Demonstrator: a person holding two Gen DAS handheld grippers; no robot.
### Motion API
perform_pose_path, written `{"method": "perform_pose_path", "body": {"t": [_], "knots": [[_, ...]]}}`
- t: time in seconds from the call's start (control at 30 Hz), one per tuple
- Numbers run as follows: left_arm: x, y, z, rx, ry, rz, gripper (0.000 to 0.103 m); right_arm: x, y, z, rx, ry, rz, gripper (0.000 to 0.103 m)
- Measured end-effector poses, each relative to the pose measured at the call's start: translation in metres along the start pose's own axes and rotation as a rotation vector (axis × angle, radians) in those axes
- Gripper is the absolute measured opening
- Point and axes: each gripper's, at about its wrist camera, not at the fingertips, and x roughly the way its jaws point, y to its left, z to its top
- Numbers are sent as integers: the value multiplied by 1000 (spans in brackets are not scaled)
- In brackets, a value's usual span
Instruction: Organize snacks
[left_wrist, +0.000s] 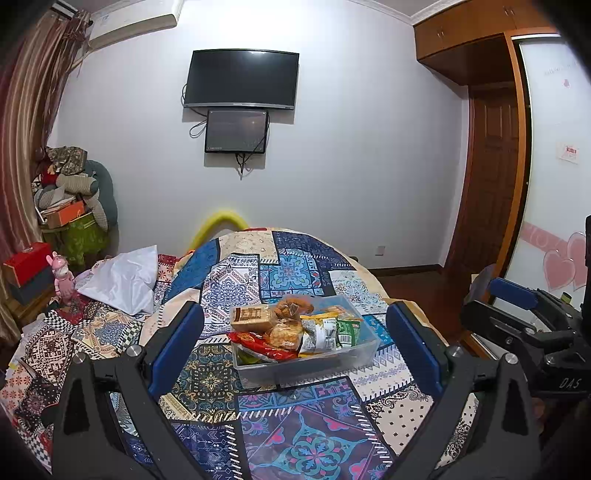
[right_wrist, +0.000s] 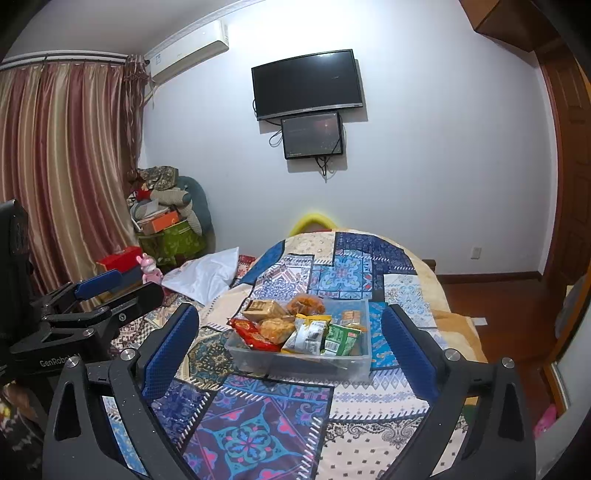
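Observation:
A clear plastic box (left_wrist: 354, 352) (right_wrist: 354, 363) stands on the round table with the patchwork cloth (left_wrist: 306, 435) (right_wrist: 258, 424). It holds several snack packs: a tan cracker pack (left_wrist: 253, 318) (right_wrist: 264, 309), a red bag (left_wrist: 266, 347) (right_wrist: 249, 332), orange pastries (left_wrist: 286, 330) (right_wrist: 277, 328), a white-yellow bag (left_wrist: 319, 332) (right_wrist: 306, 334) and a green pack (left_wrist: 347, 330) (right_wrist: 341, 339). My left gripper (left_wrist: 295, 336) is open and empty, held back from the box. My right gripper (right_wrist: 290, 336) is open and empty, also short of the box. Each gripper shows at the edge of the other's view.
A bed with a white pillow (left_wrist: 122, 278) (right_wrist: 207, 275) lies left of the table. A pink toy (left_wrist: 62, 275) and a red box (left_wrist: 26, 260) sit at its far side. Curtains (right_wrist: 62, 166), a cluttered chair (right_wrist: 166, 214) and a wardrobe (left_wrist: 484, 166) line the room.

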Motion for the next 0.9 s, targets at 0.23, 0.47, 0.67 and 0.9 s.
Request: {"method": "perform_pose_path", "body": {"t": [0.23,0.47,0.67,0.9], "knots": [[-1,-2,0,8,-6,-4,100,0,-2,1,6,2,0,99],[-3,-5,1,16,-22,-5,100,0,-4,1,5,2,-2,100],[-3,-5,0,16,-22,-7,100,0,-4,1,4,2,-5,100],[-2,-3,0,14,-28,-7,100,0,-5,-1,5,3,-14,101]]}}
